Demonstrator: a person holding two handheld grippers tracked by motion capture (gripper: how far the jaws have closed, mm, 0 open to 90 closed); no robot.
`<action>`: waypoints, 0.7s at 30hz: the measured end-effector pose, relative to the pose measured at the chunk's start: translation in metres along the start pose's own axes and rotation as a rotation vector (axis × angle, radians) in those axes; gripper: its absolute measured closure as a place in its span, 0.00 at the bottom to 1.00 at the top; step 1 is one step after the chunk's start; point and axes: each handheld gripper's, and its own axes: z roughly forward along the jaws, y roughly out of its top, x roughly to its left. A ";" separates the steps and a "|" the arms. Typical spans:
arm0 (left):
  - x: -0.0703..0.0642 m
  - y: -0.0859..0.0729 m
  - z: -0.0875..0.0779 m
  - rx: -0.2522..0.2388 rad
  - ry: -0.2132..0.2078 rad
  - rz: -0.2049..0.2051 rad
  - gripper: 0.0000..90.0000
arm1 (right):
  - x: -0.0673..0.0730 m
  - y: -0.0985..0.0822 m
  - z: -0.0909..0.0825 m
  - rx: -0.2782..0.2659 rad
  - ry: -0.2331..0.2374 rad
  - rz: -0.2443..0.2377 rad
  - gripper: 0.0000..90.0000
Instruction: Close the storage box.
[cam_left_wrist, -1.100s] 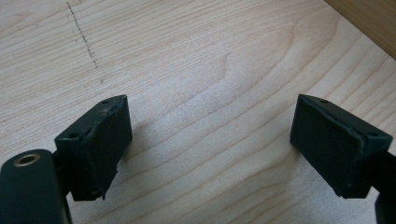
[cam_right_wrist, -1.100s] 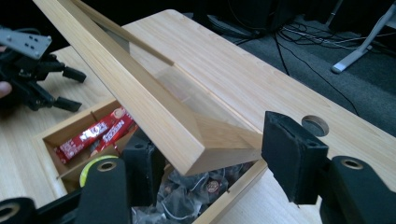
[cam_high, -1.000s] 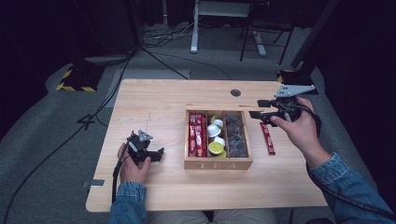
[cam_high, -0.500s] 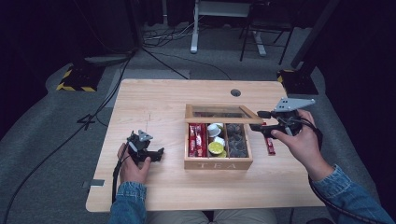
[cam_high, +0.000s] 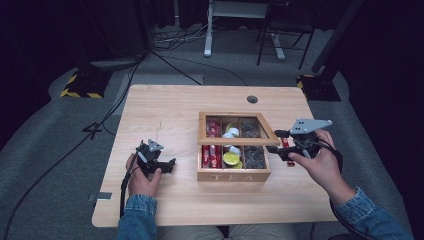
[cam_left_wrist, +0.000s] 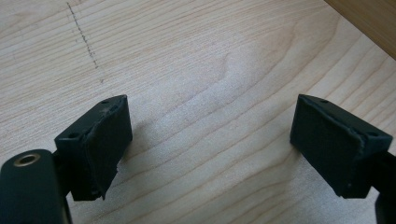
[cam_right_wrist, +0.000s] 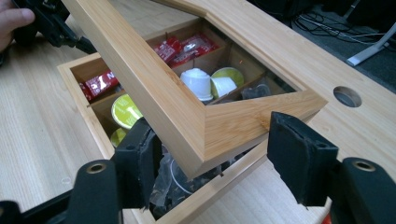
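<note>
Two grippers work this table, and left to right the left gripper (cam_high: 167, 165) comes first: it rests on the bare table (cam_high: 165, 120), jaws wide apart and empty, well away from the tea box (cam_high: 234, 175). At mid-table the box's glass-paned lid (cam_right_wrist: 219, 126) hangs half lowered, its long front rail running across the table. The right gripper (cam_high: 279, 145) is nearer; its jaws have just been opening and straddle the lid's corner without pressing. Dark packets under the lid are hard to make out.
</note>
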 end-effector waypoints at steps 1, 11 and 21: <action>0.000 0.000 0.000 0.000 0.000 0.000 0.15 | 0.001 -0.002 0.001 0.002 0.002 -0.002 0.39; 0.000 0.000 0.000 0.000 0.000 0.000 0.15 | 0.008 -0.017 0.008 0.024 0.002 -0.027 0.35; 0.000 0.000 0.000 0.000 0.000 0.000 0.15 | 0.014 -0.032 0.016 0.043 0.004 -0.031 0.32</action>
